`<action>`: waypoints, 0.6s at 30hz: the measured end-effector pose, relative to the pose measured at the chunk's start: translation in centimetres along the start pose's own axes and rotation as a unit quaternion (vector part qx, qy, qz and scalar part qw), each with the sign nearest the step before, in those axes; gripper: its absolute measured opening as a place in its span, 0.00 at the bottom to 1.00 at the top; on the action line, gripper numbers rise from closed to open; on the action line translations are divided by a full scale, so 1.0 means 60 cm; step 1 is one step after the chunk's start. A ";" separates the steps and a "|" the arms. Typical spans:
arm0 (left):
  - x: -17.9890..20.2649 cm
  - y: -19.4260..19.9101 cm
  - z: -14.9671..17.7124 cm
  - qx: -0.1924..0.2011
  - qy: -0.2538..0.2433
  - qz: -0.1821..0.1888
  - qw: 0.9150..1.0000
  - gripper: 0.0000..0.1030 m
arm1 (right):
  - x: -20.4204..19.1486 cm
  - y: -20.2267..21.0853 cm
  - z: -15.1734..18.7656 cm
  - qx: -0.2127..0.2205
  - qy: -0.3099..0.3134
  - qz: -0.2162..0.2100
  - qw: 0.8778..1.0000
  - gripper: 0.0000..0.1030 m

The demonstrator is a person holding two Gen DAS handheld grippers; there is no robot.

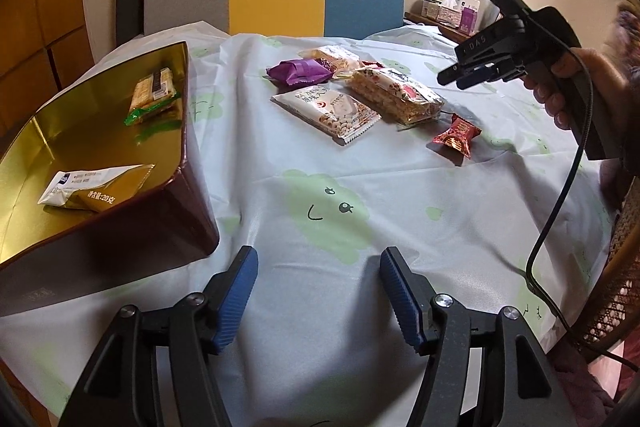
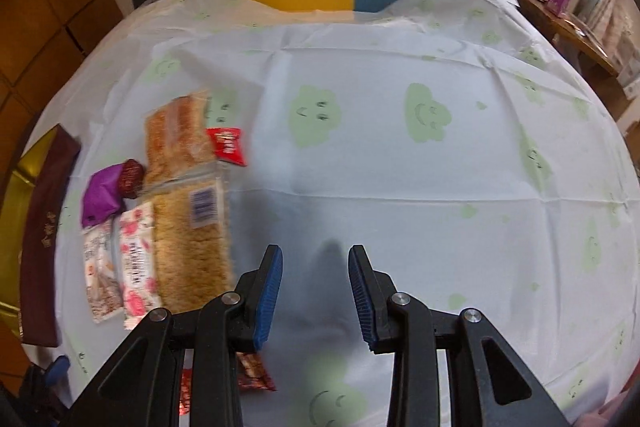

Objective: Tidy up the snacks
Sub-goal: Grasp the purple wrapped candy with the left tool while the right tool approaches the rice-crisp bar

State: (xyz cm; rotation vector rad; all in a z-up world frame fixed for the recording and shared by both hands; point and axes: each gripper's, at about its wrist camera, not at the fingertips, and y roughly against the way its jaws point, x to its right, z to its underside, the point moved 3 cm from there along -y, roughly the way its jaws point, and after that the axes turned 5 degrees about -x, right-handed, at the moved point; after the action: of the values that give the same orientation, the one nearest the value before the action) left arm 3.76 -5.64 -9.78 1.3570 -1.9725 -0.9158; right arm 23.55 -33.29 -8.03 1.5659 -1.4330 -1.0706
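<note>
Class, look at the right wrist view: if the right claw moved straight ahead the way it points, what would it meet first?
Probably the bare tablecloth. The right claw is open and empty, with only cloth and its own shadow ahead. The long cracker pack lies off to its left, apparently outside that line.

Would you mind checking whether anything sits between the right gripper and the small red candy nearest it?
Nothing visible does. The right gripper hovers open above the tablecloth, with only air between it and the red candy; the crisp-rice bar lies beside that path.
</note>
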 end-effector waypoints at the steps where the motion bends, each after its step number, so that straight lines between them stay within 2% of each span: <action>1: 0.000 -0.001 -0.001 -0.001 0.000 -0.001 1.000 0.63 | -0.008 0.003 0.001 0.003 0.004 -0.007 1.000 0.34; 4: 0.000 -0.001 -0.001 -0.002 0.002 -0.004 1.000 0.64 | -0.021 0.006 0.005 0.007 0.014 -0.032 0.999 0.34; 7: -0.001 -0.002 -0.002 -0.004 0.006 -0.007 1.000 0.67 | -0.045 0.008 0.009 -0.009 0.027 -0.083 0.996 0.46; 8: -0.003 -0.003 -0.002 -0.005 0.009 -0.006 1.000 0.68 | -0.058 0.010 0.012 -0.008 0.045 -0.086 0.995 0.50; 12: -0.003 -0.003 -0.002 -0.006 0.008 -0.007 1.000 0.69 | -0.090 0.010 0.020 0.009 0.094 -0.025 0.995 0.51; 14: -0.004 -0.003 -0.002 -0.007 0.010 -0.006 1.000 0.69 | -0.091 0.020 0.021 0.040 0.096 0.008 0.995 0.51; 16: -0.004 -0.003 -0.002 -0.008 0.009 -0.007 1.000 0.69 | -0.096 0.032 0.020 0.069 0.106 0.004 0.992 0.51; 18: -0.004 -0.003 -0.003 -0.009 0.010 -0.007 1.000 0.69 | -0.107 0.026 0.022 0.065 0.123 0.009 0.990 0.51</action>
State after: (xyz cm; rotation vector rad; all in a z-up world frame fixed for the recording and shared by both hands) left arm 4.06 -5.48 -9.83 1.3667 -1.9373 -0.9206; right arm 21.58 -27.01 -6.49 1.7073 -1.3679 -0.7554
